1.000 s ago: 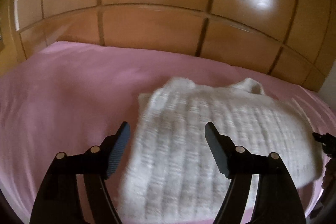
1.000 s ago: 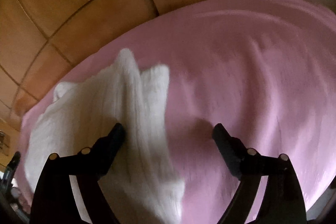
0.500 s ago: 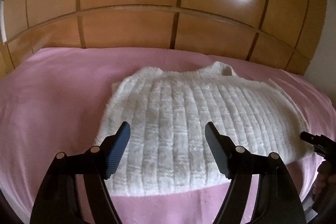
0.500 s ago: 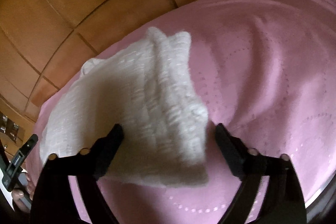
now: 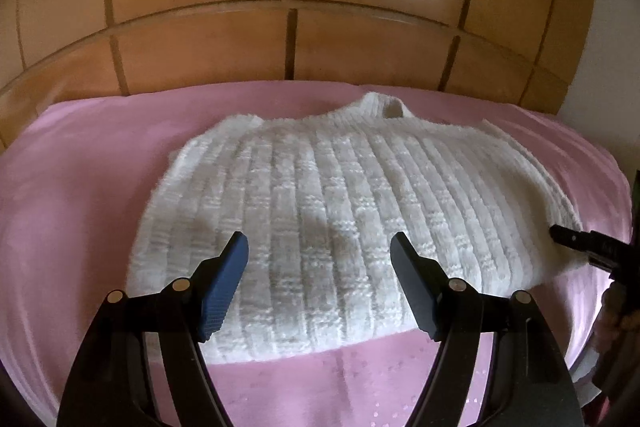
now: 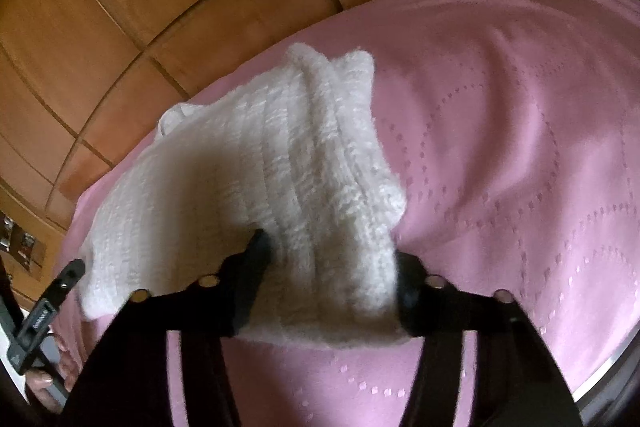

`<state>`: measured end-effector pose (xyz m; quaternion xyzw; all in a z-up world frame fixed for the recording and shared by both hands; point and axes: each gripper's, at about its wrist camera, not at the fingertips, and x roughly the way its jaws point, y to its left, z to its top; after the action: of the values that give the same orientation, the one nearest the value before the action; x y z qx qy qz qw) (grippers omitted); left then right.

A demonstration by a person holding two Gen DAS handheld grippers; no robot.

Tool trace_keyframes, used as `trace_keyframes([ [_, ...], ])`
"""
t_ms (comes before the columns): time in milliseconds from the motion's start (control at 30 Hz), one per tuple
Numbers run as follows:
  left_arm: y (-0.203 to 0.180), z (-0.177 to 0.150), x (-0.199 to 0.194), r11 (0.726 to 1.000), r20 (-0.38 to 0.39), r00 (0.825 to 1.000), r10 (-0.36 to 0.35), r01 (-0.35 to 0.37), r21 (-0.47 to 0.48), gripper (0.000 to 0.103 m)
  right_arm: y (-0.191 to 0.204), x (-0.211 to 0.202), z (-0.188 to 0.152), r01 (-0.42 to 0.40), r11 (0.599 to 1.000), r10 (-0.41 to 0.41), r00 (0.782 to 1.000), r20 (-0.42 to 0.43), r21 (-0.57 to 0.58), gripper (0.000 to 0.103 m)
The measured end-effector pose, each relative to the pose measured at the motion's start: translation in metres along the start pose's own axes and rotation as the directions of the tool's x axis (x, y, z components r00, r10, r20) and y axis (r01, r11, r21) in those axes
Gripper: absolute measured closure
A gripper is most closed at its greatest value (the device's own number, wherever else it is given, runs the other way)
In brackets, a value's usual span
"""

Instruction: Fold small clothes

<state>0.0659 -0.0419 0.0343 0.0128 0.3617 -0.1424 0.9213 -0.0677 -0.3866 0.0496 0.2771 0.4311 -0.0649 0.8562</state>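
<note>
- The white ribbed knit sweater (image 5: 344, 227) lies flat on the pink bedspread (image 5: 80, 179). Your right gripper (image 6: 328, 267) has just been closing and now pinches its near side edge. Lift evenly.
- Keep the left gripper (image 5: 320, 267) wide and empty above the hem.
- Only the right view shows the bunched grip; the left view shows the whole outline.
</note>
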Motion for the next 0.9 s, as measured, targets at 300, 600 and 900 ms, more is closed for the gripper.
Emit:
trace_keyframes([
  [300, -0.005, -0.004, 0.028, 0.998, -0.073, 0.995, -0.063, 0.064, 0.013, 0.031, 0.013, -0.023, 0.014, -0.069, 0.997, 0.069, 0.998, -0.007, 0.027, 0.088],
  [600, 0.022, 0.002, 0.035, 0.968, -0.095, 0.968, -0.231, 0.219, -0.123, 0.035, 0.077, -0.045, 0.038, -0.154, 0.986, 0.156, 0.987, 0.033, -0.062, 0.091],
  [900, 0.089, 0.016, 0.004, 0.779, 0.048, 0.847, -0.53, 0.508, -0.368, 0.045, 0.214, -0.011, 0.024, -0.308, 0.903, 0.302, 0.951, -0.068, -0.301, 0.092],
])
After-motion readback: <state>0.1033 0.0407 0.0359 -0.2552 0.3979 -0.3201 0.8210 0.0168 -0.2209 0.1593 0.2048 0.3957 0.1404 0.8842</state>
